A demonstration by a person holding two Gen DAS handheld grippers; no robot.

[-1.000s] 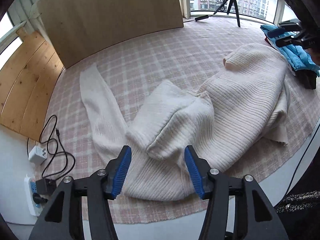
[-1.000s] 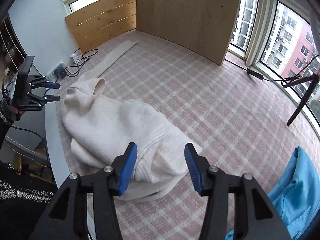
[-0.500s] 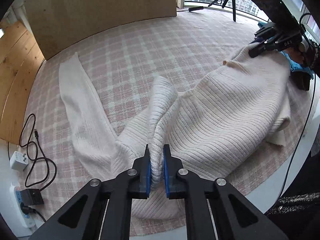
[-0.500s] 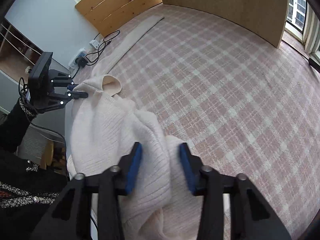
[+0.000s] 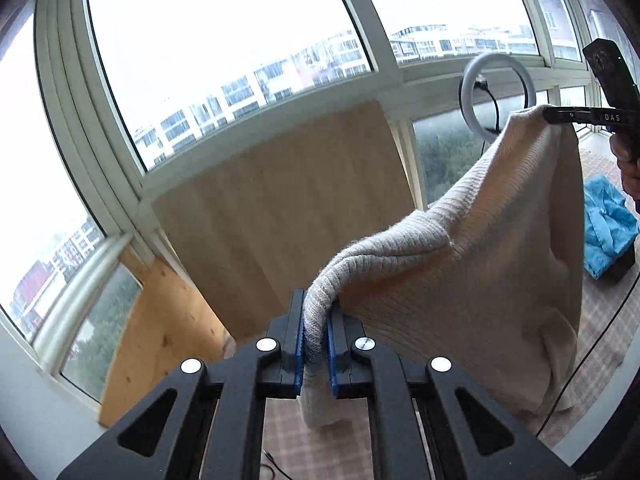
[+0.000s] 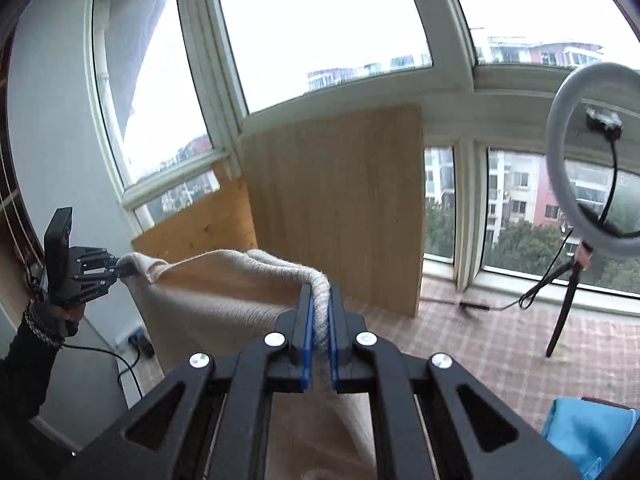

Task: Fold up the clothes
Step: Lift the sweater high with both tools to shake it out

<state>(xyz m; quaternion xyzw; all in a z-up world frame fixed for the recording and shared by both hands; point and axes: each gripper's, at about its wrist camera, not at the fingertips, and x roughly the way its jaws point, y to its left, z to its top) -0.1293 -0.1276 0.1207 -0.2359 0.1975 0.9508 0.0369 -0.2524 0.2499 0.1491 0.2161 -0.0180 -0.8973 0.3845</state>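
Cream ribbed sweater [image 5: 500, 248] held aloft, stretched between both grippers, left gripper [image 5: 316, 344] clamped on one edge, right gripper [image 6: 319, 340] jaws just closed onto the other, blue garment [image 5: 608, 226] behind.

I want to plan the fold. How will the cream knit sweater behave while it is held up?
Likely floppy: the sweater sags between the left gripper and right gripper. Probably not slippery, since its ribbed knit bunches between the fingers.

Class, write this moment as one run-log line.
left gripper: shut on sweater | right gripper: shut on sweater | sweater: hanging between both
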